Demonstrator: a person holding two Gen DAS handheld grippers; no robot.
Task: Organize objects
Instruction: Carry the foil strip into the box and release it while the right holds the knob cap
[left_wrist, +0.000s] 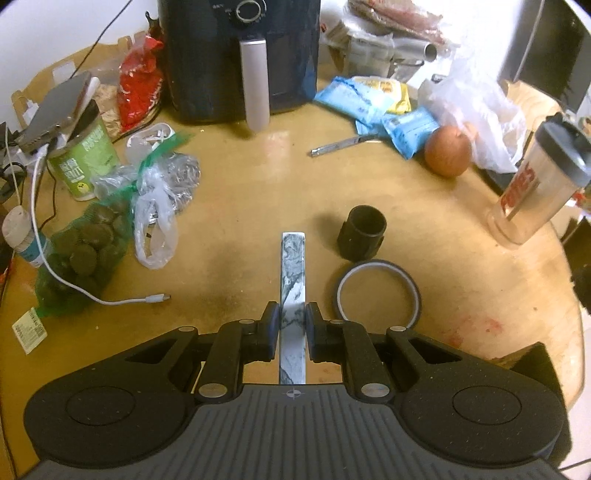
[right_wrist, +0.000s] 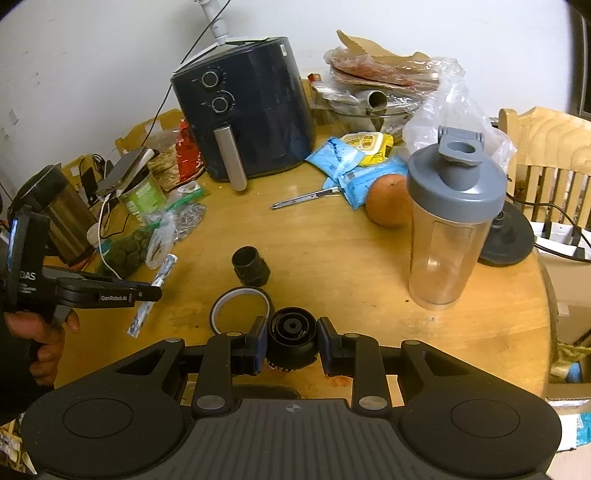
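Note:
My left gripper (left_wrist: 291, 317) is shut on a long flat marbled grey-white stick pack (left_wrist: 293, 280), held off the wooden table (left_wrist: 240, 206). The right wrist view shows the same pack (right_wrist: 162, 275) slanting through the left gripper (right_wrist: 147, 293), with a hand under it. My right gripper (right_wrist: 291, 341) is shut on a round black ribbed cap-like part (right_wrist: 292, 334) low over the table. A roll of tape (left_wrist: 376, 291) (right_wrist: 242, 304) lies flat beside a short black tube (left_wrist: 362, 232) (right_wrist: 250, 266).
A dark air fryer (right_wrist: 255, 110) stands at the back. A clear shaker bottle (right_wrist: 450, 221), an orange (right_wrist: 388, 201), blue and yellow packets (right_wrist: 347, 162), a metal tool (right_wrist: 306, 197), plastic bags (left_wrist: 162, 199), a green cup (left_wrist: 85, 162) and a white cable (left_wrist: 110, 301) crowd the table's edges.

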